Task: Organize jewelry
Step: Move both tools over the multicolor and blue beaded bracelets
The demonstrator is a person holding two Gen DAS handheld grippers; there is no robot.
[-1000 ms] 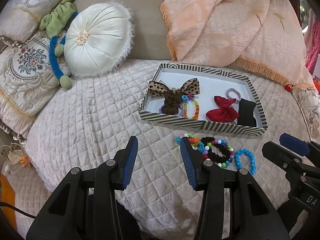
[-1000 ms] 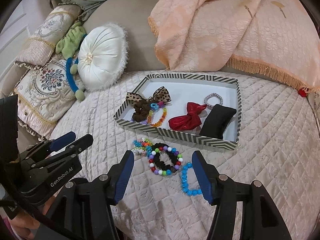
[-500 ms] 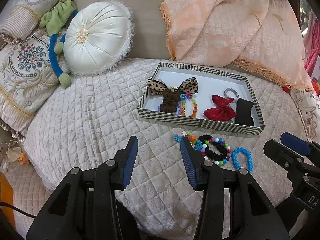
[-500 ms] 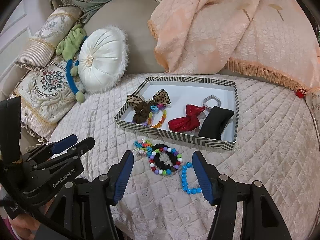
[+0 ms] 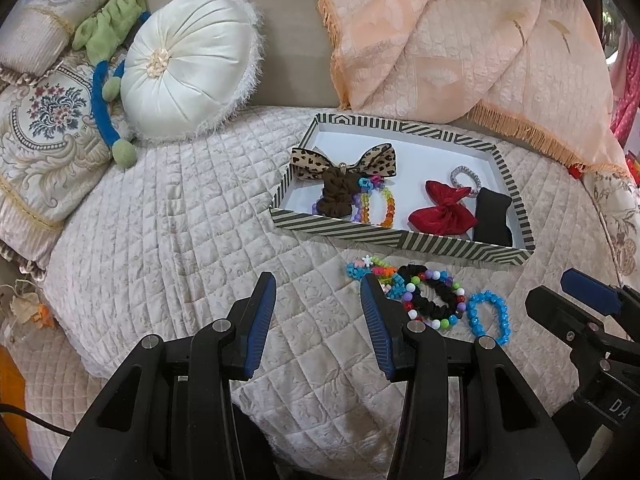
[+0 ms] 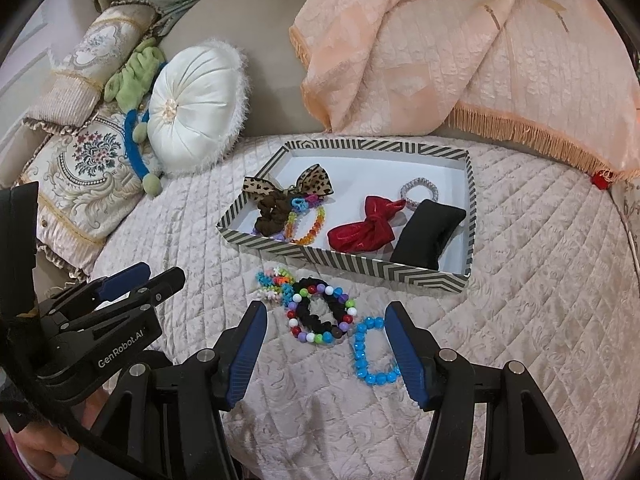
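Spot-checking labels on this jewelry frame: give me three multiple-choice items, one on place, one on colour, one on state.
1. Where does the blue bead bracelet lie?
A in the striped tray
B on the quilt, in front of the striped tray
C on the round cushion
2. What colour is the bow beside the black pad?
A red
B green
C white
3. How are the right tongs?
A shut on a bracelet
B open, holding nothing
C out of view
Key: B, it lies on the quilt outside the tray wall; A, shiny red fabric; B, pads apart, nothing gripped.
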